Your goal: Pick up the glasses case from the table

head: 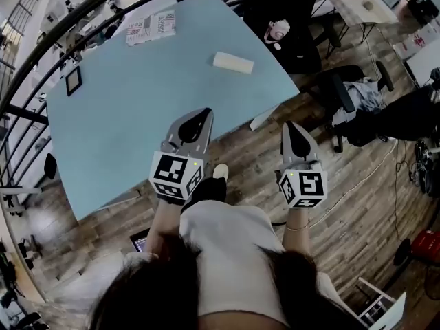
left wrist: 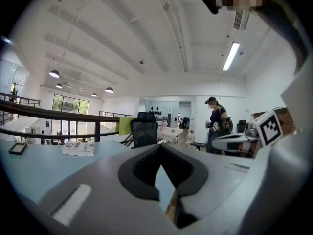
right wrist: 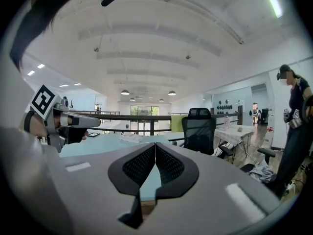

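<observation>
The glasses case [head: 233, 62], a pale oblong box, lies on the far right part of the light blue table [head: 124, 115]. Both grippers hover near the table's front edge, well short of the case. My left gripper [head: 204, 113] is over the table's near corner, jaws shut with nothing between them [left wrist: 160, 147]. To its right, my right gripper [head: 291, 124] hangs over the wooden floor beside the table, also shut and empty [right wrist: 155, 145]. The case is not clearly visible in either gripper view.
A folded newspaper [head: 151, 26] lies at the table's far edge and a small dark frame [head: 73, 80] at its left. A black railing [head: 41, 40] runs behind. Office chairs [head: 347, 91] stand to the right. Another person [left wrist: 216, 124] stands across the room.
</observation>
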A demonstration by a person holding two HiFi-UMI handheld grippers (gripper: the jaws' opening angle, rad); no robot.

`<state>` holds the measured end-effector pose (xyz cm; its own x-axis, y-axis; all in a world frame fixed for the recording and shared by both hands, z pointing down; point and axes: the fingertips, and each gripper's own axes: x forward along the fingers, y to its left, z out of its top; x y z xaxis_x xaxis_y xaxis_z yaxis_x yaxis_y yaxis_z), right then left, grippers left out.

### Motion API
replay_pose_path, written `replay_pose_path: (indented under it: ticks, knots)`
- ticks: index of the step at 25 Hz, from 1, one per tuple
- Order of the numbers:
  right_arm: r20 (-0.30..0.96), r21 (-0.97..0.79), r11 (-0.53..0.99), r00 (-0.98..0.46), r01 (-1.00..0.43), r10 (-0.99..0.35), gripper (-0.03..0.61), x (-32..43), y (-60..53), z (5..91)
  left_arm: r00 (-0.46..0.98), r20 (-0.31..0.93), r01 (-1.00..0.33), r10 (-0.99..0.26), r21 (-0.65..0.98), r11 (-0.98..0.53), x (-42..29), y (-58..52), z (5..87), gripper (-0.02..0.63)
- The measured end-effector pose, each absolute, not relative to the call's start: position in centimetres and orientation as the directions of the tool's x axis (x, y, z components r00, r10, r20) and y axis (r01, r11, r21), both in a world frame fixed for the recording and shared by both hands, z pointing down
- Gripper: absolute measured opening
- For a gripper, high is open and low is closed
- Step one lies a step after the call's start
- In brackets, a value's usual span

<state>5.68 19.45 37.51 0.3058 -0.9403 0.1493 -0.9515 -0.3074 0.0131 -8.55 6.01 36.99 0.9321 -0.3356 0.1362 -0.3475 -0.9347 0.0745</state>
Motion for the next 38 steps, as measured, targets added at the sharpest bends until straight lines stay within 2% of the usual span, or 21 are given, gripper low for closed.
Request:
replay_pose_path:
  ticks: [14,20,27,38]
  knots:
    - [0.193,0.013,-0.331,0.327,-0.944,-0.925,0.003,8.8,12.4,38.7,0.926,0.189,-0.349,-0.327,0.098,-0.932,-6.8,-1.5,39.2,0.058]
    - [0.207,0.007,-0.300,0.295,-0.954,-0.933,0.003,11.1,9.6,39.5,0.911,0.211,-0.383,-0.355,0.107,-0.918,-5.2,-3.5,40.3,0.058]
    - [0.214,0.006,-0.187,0.184,-0.982,-0.959,0.003,15.4,2.8,40.0,0.863,0.209,-0.488,-0.460,0.111,-0.866,-2.3,-8.4,40.7,0.058]
    - [0.206,0.015,0.112,-0.107,-0.994,-0.973,0.003,19.9,-8.2,38.6,0.708,0.179,-0.704,-0.683,0.104,-0.702,0.6,-13.9,38.8,0.058]
